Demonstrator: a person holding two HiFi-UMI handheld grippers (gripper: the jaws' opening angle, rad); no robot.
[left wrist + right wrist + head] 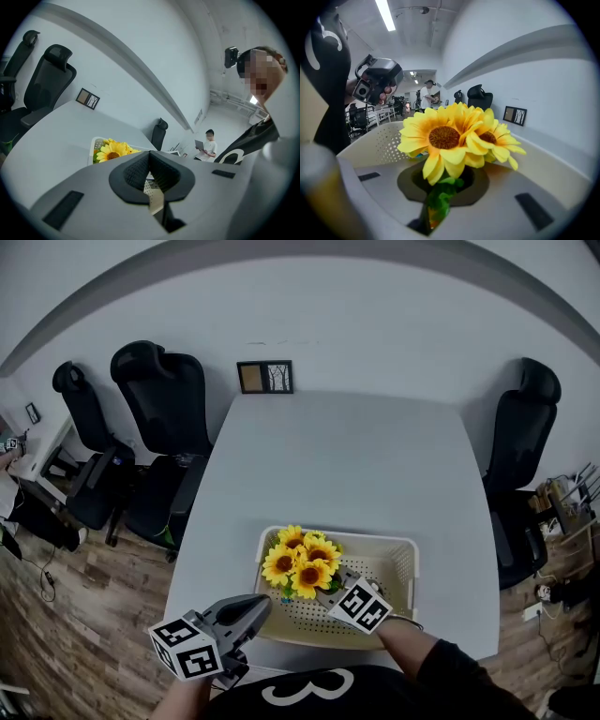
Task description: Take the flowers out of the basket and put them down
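We find the right claw clamped on the stems of the flowers, which look light, pliant and easily crushed. The left claw is closed and empty.

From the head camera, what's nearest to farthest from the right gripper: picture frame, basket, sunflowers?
From the right gripper:
1. sunflowers, stems between its jaws.
2. basket, around it, at the table's near edge.
3. picture frame, at the table's far end.

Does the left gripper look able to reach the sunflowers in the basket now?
Probably yes: the left gripper sits just outside the near-left corner of the basket, nothing between it and the sunflowers. Its jaws are together, though, and the right gripper holds the stems.
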